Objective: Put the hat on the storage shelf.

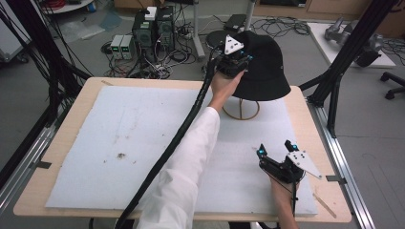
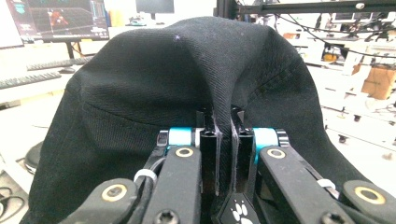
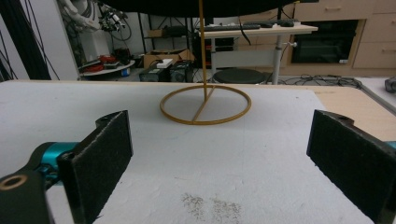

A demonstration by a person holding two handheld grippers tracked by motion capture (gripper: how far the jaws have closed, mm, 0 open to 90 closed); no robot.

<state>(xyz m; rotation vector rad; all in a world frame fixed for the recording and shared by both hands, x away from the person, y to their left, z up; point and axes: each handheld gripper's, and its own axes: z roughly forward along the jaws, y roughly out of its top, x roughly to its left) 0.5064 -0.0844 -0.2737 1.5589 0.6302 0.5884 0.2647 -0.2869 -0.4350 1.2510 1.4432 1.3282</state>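
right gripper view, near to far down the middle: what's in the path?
Dark speckled stain on the white mat → gold ring base of the hat stand → its upright rod → black hat brim at the top. The right hand-held gripper is open, one pad on each side.

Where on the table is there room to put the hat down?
The white foam mat is bare left of the white sleeve, apart from a few dark specks. It is crowded at the far right, by the gold wire stand under the black bucket hat.
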